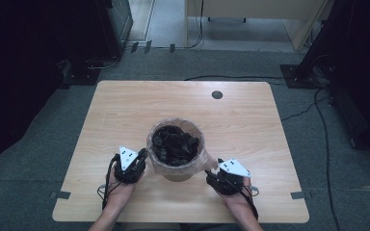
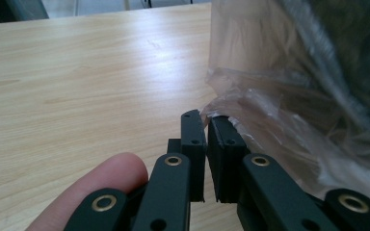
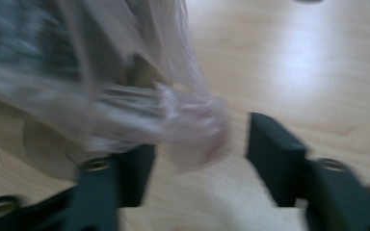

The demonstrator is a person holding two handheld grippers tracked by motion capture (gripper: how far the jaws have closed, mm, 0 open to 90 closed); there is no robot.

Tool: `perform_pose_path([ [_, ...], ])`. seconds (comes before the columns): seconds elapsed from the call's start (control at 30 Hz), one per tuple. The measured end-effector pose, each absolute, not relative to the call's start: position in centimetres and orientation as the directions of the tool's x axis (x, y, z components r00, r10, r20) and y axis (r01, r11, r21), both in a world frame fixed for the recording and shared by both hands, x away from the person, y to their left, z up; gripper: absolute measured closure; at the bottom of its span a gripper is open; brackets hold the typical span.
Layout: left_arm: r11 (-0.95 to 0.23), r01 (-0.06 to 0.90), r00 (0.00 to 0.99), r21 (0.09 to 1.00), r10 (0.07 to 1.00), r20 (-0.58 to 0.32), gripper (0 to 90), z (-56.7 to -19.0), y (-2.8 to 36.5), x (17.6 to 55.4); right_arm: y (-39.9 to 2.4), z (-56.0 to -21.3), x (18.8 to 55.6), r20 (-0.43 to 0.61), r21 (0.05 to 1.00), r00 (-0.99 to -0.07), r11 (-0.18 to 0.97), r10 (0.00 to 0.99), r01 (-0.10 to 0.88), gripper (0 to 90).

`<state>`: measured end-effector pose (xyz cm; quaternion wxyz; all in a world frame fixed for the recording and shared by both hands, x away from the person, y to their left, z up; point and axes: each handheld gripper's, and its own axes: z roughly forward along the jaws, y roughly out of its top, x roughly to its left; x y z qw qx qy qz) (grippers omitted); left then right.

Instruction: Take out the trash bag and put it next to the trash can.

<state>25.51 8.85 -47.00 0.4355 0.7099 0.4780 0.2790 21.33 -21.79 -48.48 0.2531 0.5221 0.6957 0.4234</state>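
Nearest, at the desk's front edge: two forearms entering from below, one hand-held claw in each.

Left claw clamped shut on a fold of the clear plastic bin liner, seen up close in the left gripper view as jaws pressed together with a crinkled edge of film caught at the tips. Probably pinched there to pull the liner's rim off the bin.

Right claw half open, a bunched flap of liner lying between the jaws, pads not yet pressing on it; view blurred. Likely placed opposite the left so both sides of the rim can be gathered evenly.

Between the claws, just beyond them, near the desk's middle: a small round waste bin standing upright, long axis vertical, mouth pointing straight up. Liner folded over its rim, dark crumpled rubbish filling the inside.

Farther back: bare wood, then a round cable hole near the far edge.
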Motion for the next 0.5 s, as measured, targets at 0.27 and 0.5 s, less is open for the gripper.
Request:
perform_pose_path([
  [0.27, -0.098, 0.403, 0.353, 0.91, 0.934, -0.055, 88.5, -44.4, 9.2, 24.8, -21.6, -46.3, 21.6, 0.087, 0.904, -0.33, 0.065, 0.94, 0.422, 90.0],
  [0.5, -0.084, 0.336, 0.357, 0.938, 0.933, -0.044, 89.1, -41.4, 8.9, 23.8, -21.0, -43.4, 22.1, 0.093, 0.938, -0.353, 0.036, 0.931, 0.344, 90.0],
])
